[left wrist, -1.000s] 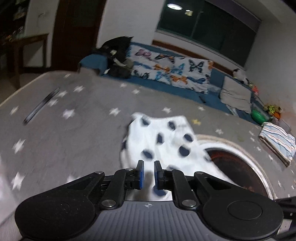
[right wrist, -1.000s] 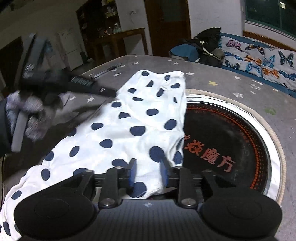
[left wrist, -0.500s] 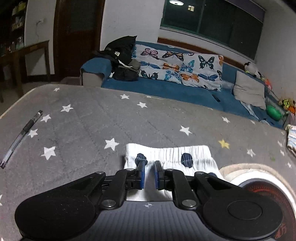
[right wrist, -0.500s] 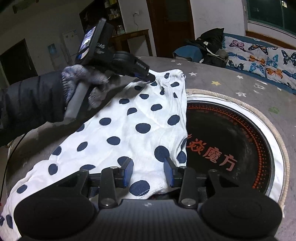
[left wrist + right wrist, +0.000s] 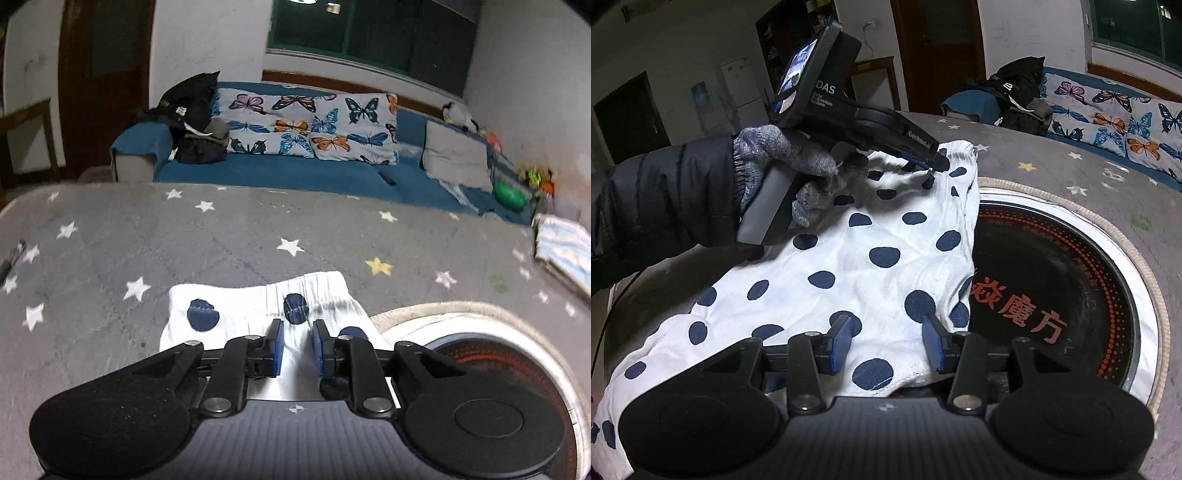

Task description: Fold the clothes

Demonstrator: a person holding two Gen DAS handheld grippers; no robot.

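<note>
White polka-dot garment [image 5: 857,266] spread on the grey star-print desk [image 5: 221,236], right edge lapping over the rim of the round black hotplate [image 5: 1052,280]. Near-left corner cut off by the frame. Left gripper [image 5: 932,164] down at the far elastic hem, tips dark against the cloth; jaws just eased apart a little, cloth lying between the blue pads, no clear pinch on it. Right gripper [image 5: 886,349] at the near hem, jaws just widened, standing apart over the cloth without pressing it. Gloved hand [image 5: 783,166] and dark sleeve hiding the garment's far-left edge. Left wrist view blurred at the right, folded striped cloth [image 5: 565,251] barely readable. Bare desk beyond the far hem, sofa [image 5: 295,173] past that.
</note>
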